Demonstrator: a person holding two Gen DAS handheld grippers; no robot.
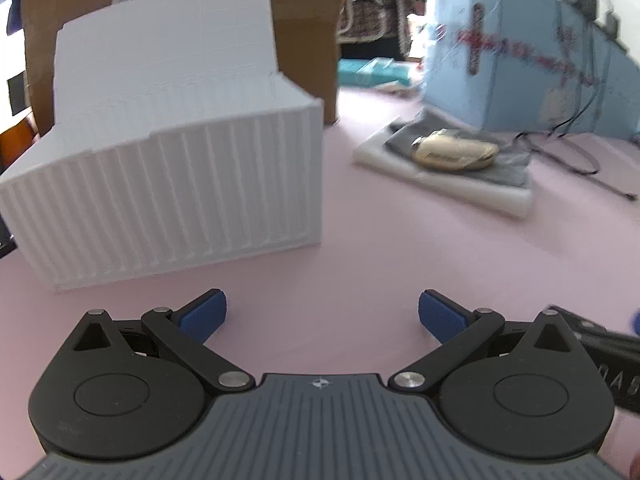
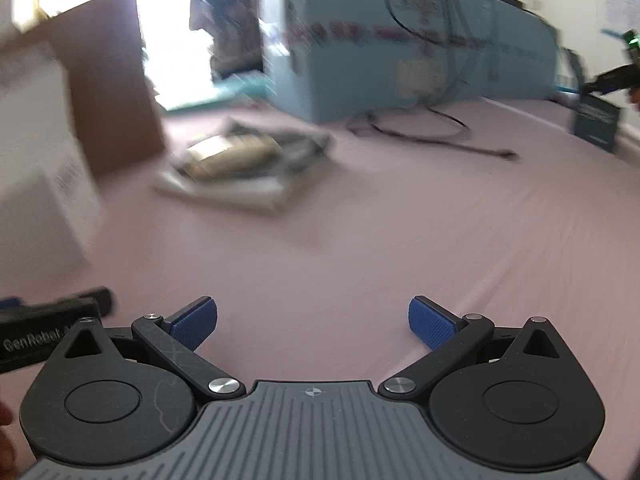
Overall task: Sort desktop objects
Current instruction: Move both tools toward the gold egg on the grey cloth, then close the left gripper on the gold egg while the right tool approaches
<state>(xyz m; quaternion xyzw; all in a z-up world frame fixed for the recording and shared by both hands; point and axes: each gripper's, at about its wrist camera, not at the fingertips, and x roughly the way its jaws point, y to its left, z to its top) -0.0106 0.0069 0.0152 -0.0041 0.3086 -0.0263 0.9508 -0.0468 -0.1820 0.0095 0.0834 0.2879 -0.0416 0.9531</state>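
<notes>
Pink cloth [image 1: 360, 240] covers the desk. Left gripper [image 1: 322, 316] and right gripper [image 2: 313, 320]: jaws spread wide, nothing between them. White ribbed organizer box [image 1: 172, 184] stands at 10 o'clock. Beige pouch-like object [image 1: 456, 154], blurred, lies on grey fabric [image 1: 508, 164] at 1 o'clock; identity unclear.

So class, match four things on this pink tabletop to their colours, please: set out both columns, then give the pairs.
Things:
1. ribbed organiser
2. cardboard box
3. gripper pads
4. oval case on the grey cloth

Colours:
A. brown
B. beige
C. white
D. blue

Pairs: 1-C, 2-A, 3-D, 4-B
</notes>
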